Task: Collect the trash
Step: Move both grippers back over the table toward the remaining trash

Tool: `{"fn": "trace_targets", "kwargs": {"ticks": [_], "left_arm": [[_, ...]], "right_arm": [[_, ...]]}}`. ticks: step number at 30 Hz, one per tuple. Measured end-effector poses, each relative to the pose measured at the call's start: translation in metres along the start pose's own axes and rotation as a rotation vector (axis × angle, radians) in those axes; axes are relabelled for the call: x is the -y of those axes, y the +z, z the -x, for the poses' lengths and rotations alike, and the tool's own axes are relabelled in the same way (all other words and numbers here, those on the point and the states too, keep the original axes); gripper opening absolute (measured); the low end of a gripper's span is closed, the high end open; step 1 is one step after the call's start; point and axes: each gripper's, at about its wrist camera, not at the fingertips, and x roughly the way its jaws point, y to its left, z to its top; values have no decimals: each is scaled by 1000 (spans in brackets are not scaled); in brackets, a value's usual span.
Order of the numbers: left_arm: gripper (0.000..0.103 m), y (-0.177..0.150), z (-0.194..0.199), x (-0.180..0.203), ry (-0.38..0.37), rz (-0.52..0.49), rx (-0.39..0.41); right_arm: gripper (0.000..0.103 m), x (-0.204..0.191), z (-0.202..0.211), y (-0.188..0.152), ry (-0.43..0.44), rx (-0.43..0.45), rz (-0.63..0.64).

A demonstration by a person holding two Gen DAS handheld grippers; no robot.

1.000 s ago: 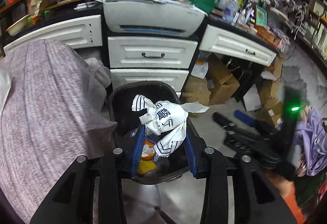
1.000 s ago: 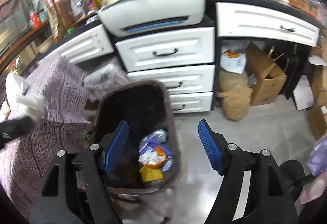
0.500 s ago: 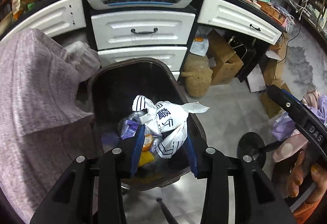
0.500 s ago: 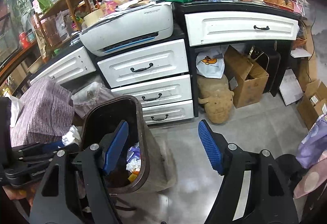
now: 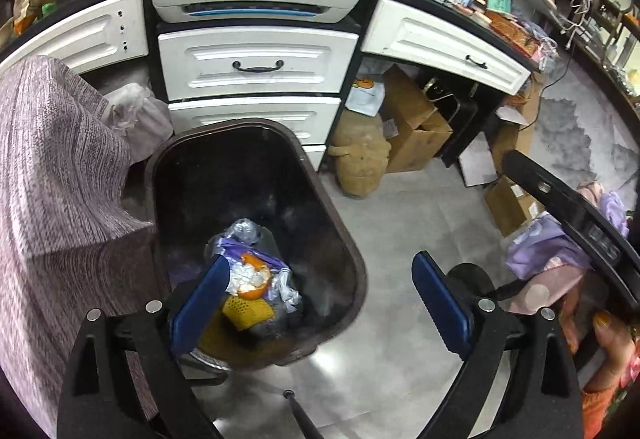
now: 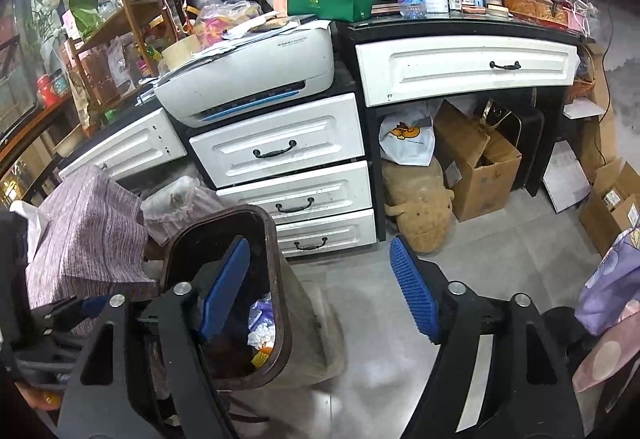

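Note:
A dark brown trash bin (image 5: pixel 352 251) stands on the floor in front of the white drawers; it also shows in the right wrist view (image 6: pixel 276 239). Inside lie orange peel with white tissue (image 5: pixel 250 277), a yellow piece (image 5: pixel 246 313) and purple wrappers. My left gripper (image 5: pixel 320 303) is open and empty above the bin's near right rim. My right gripper (image 6: pixel 320 287) is open and empty, higher up, to the right of the bin. The white printed bag is not visible.
A white drawer unit (image 6: pixel 288 151) with a printer (image 6: pixel 256 79) on top stands behind the bin. A purple-grey cloth-covered seat (image 5: pixel 52 175) is at the left. Cardboard boxes (image 6: pixel 476 159) and a tan plush toy (image 6: pixel 420 203) sit under the desk.
My left gripper opened and the white printed bag left it; it is no longer in view. The right gripper rose and pulled back from the bin.

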Motion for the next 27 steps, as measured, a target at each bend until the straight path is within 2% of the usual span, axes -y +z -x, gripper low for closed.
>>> {"fn": "trace_targets", "kwargs": {"ticks": [3, 5, 10, 14, 21, 27], "left_arm": [[93, -3, 16, 5, -19, -5, 14], [95, -5, 29, 9, -23, -24, 31], [97, -14, 73, 12, 1, -62, 105], [97, -21, 105, 3, 12, -48, 152], [97, -37, 153, -28, 73, 8, 238], [97, -56, 177, -61, 151, 63, 265]], "right_arm": [[76, 0, 1, 2, 2, 4, -3], [81, -2, 1, 3, 3, 4, 4], [83, -11, 5, 3, 30, 5, 11], [84, -25, 10, 7, 72, 11, 19], [85, -75, 20, 7, 160, 17, 112], [87, -127, 23, -1, 272, -17, 188]]}}
